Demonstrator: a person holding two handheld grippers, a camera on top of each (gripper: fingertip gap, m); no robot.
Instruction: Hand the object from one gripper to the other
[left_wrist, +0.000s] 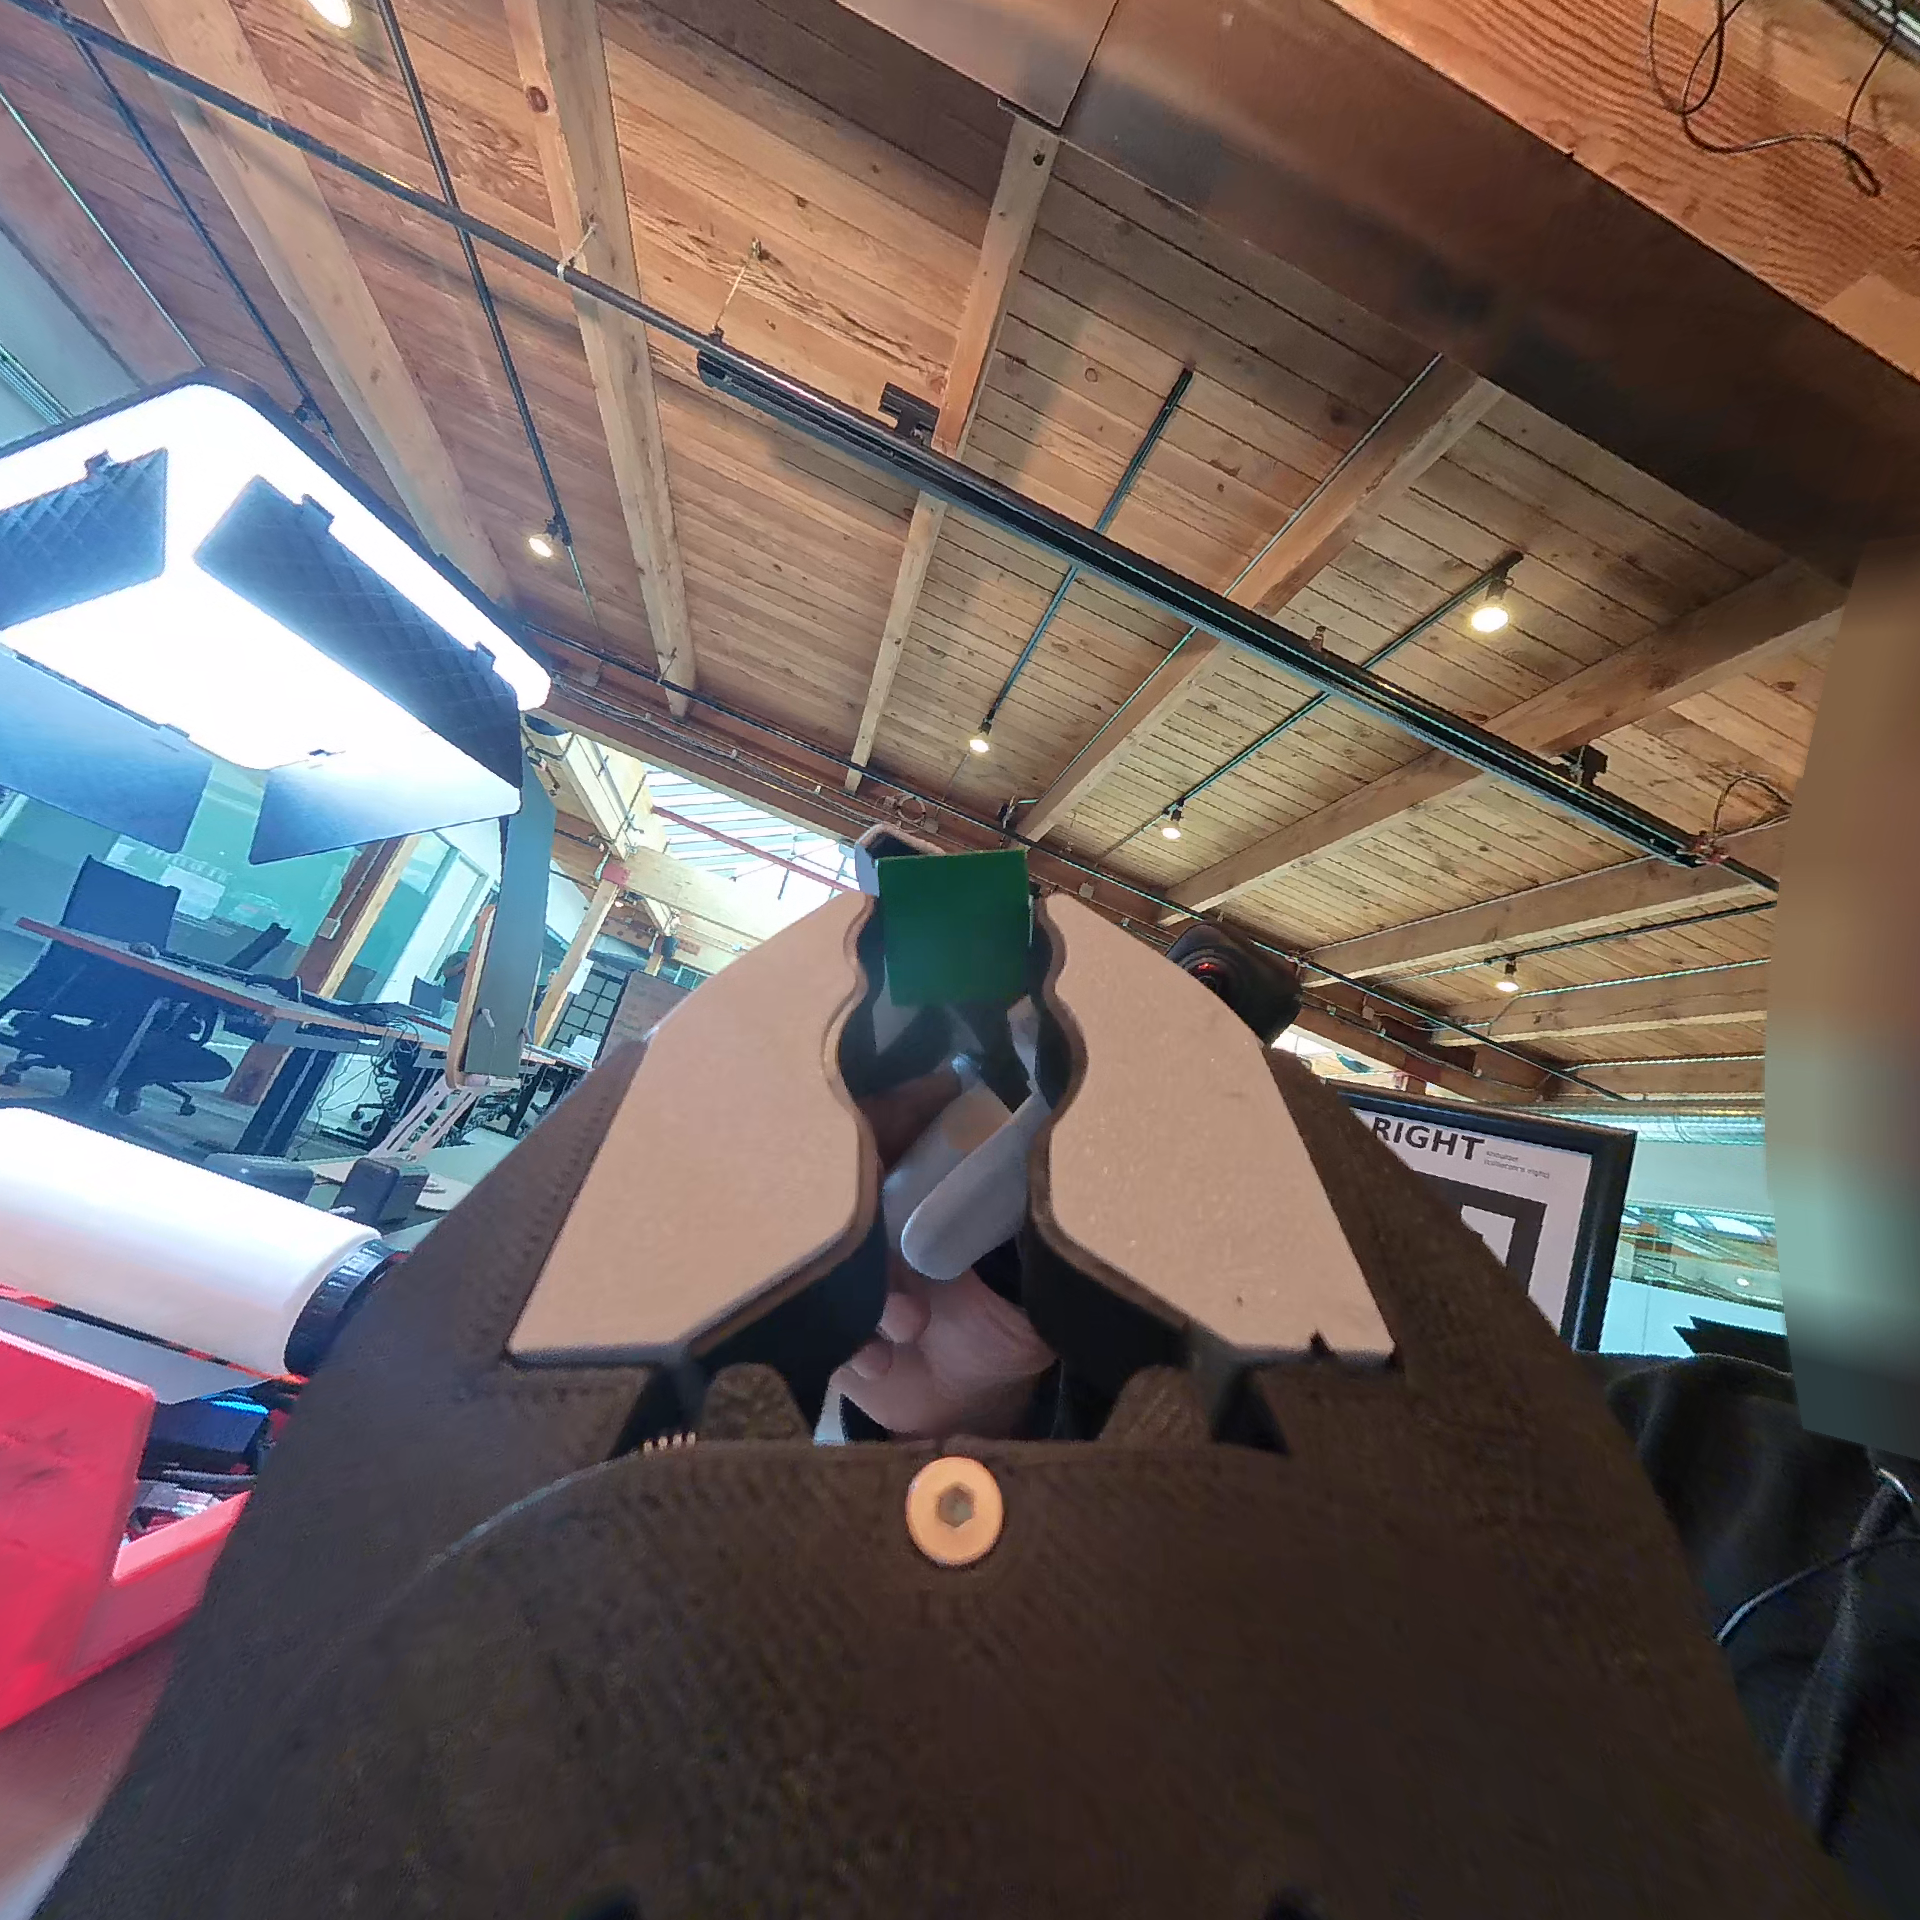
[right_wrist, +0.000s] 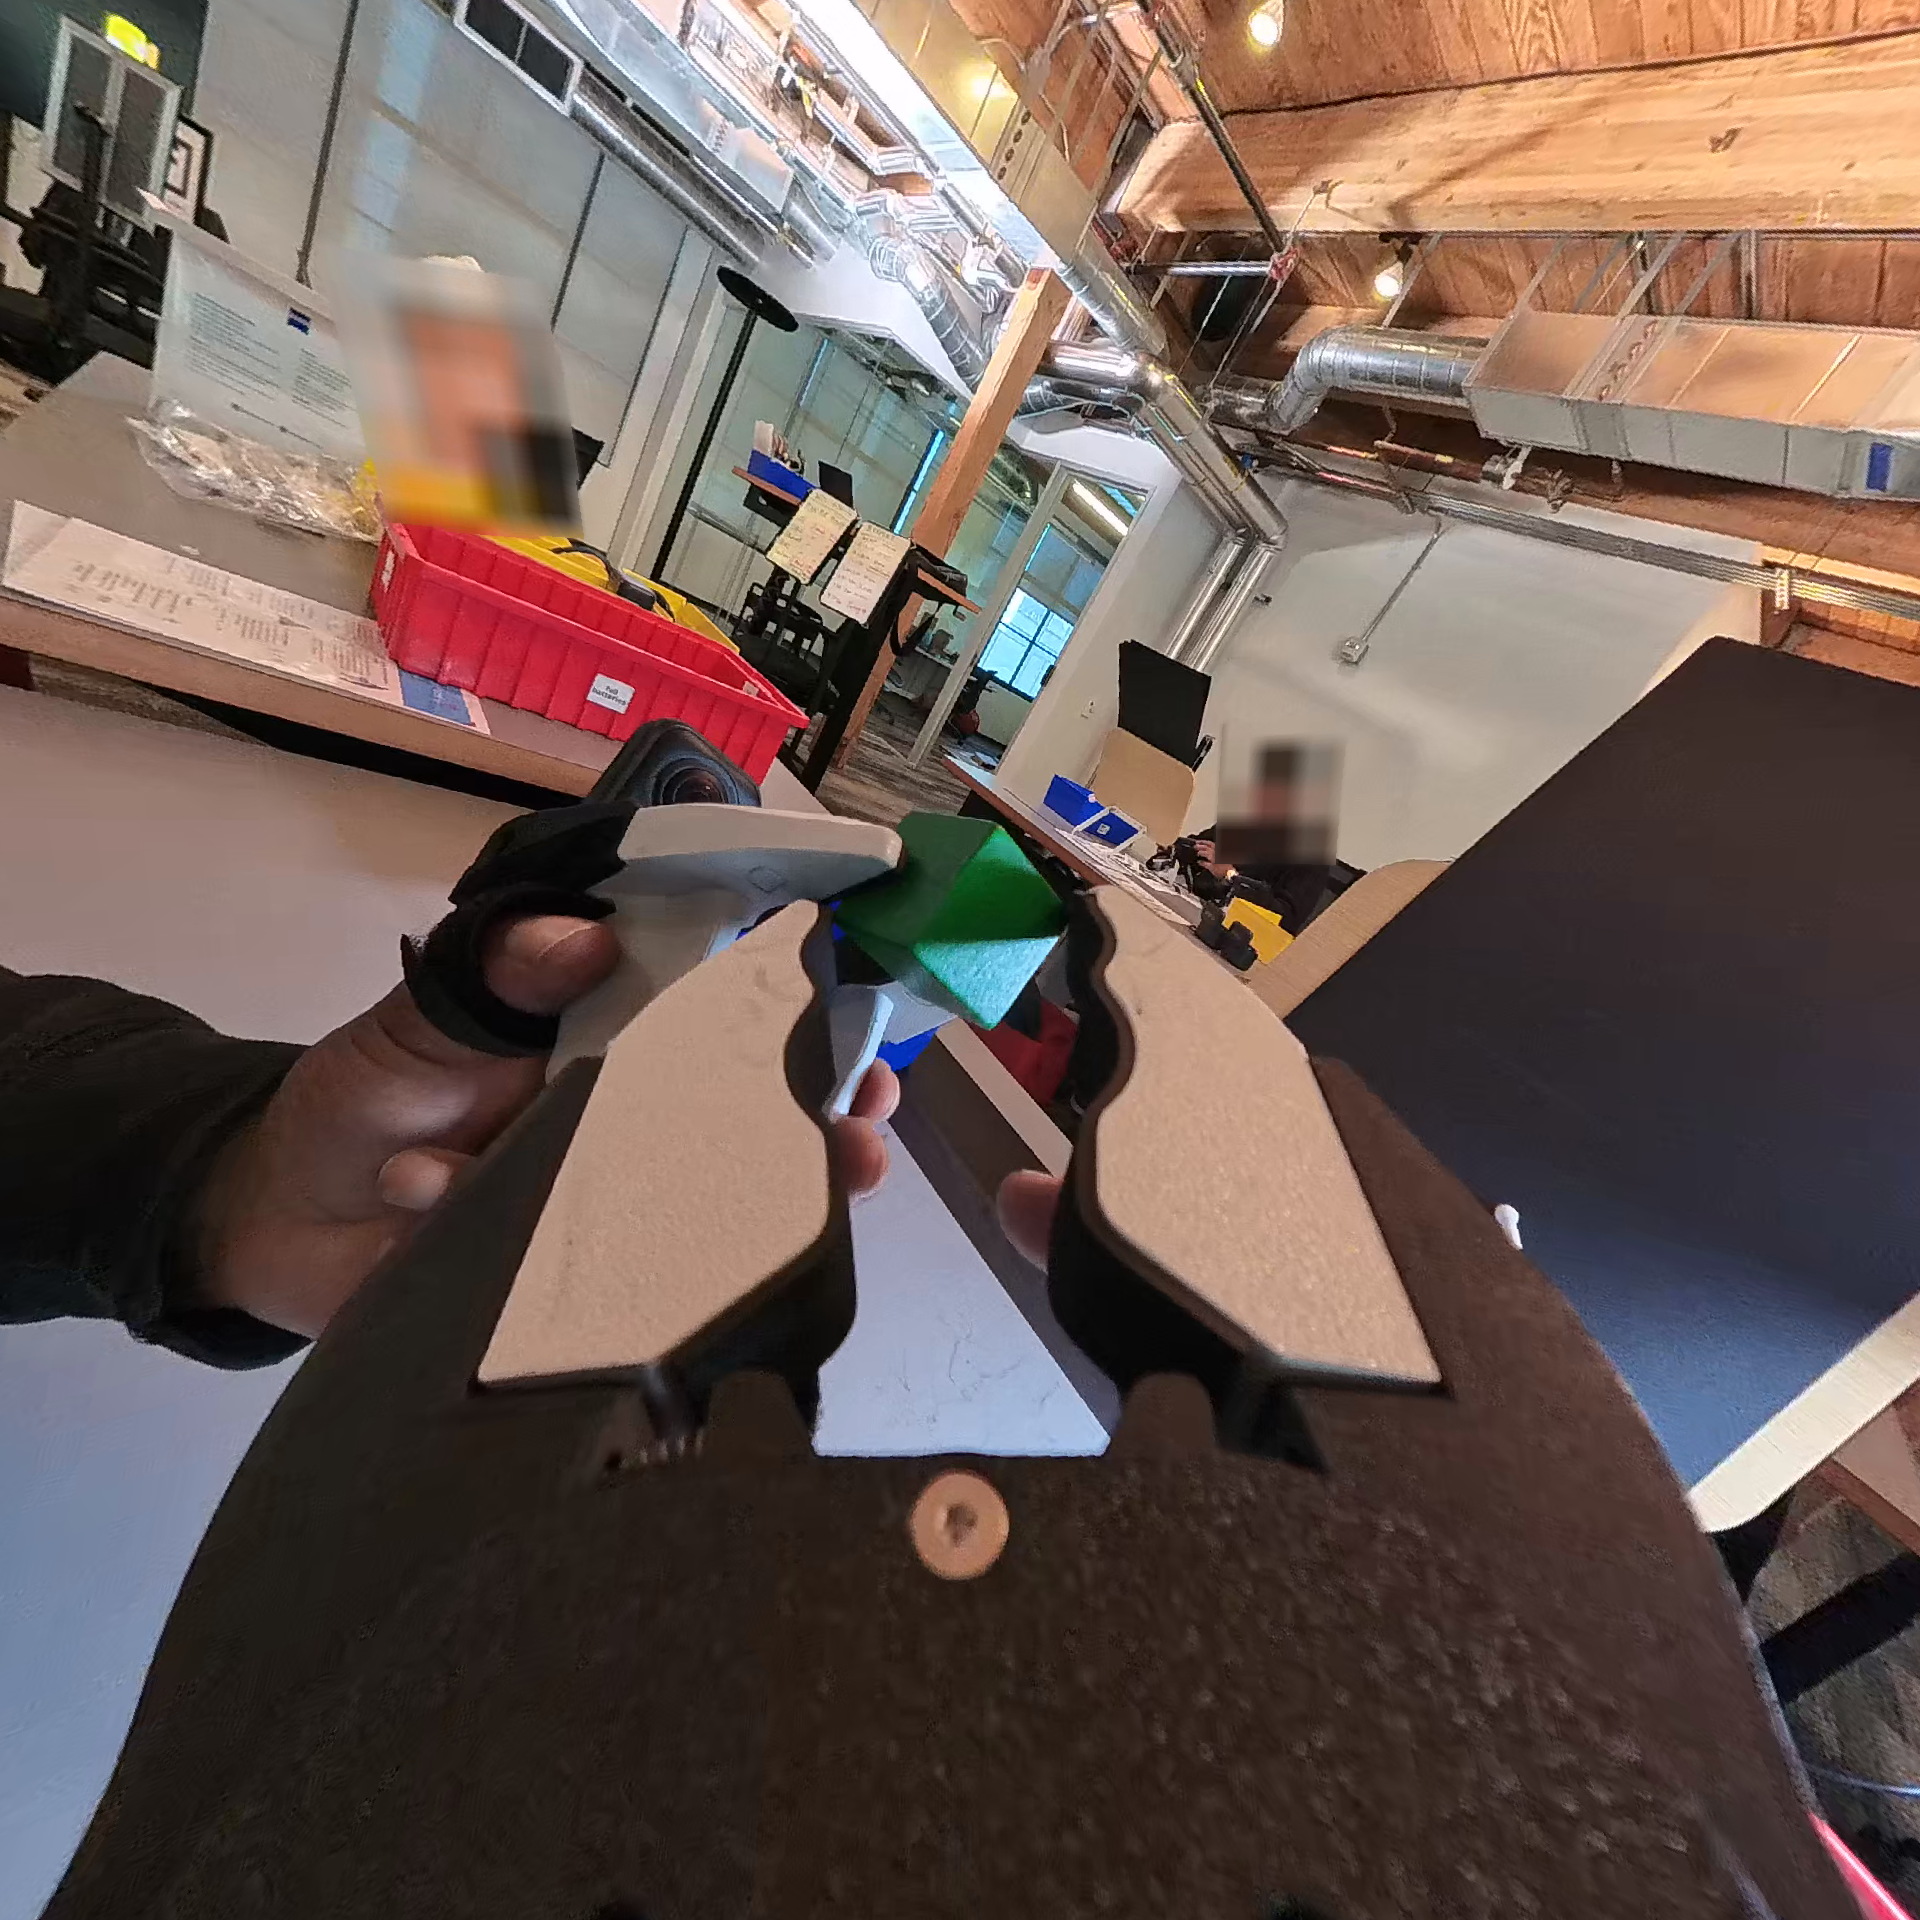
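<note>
Clamping green block (left_wrist: 954, 928): left gripper (left_wrist: 951, 914), tilted ceilingward | right gripper (right_wrist: 948, 935) spread around it

Two grippers meeting tip to tip

The left gripper (right_wrist: 883, 883), tilted upward in a hand (right_wrist: 416, 1122), is closed, while the right gripper (right_wrist: 951, 971) faces it with fingers (right_wrist: 1195, 1143) parted wide around its tips.

The left gripper (left_wrist: 954, 940) points up toward a wooden plank ceiling (left_wrist: 1143, 468), its two grey fingers (left_wrist: 727, 1143) closed against the sides of a green block (left_wrist: 954, 930) at their tips. Behind the block, the pale fingers of the right gripper (left_wrist: 961, 1174) show through the gap, with a hand (left_wrist: 951, 1351) below them. A lit lamp panel (left_wrist: 239, 634) hangs at left, and a red bin (left_wrist: 73, 1496) sits at lower left.
</note>
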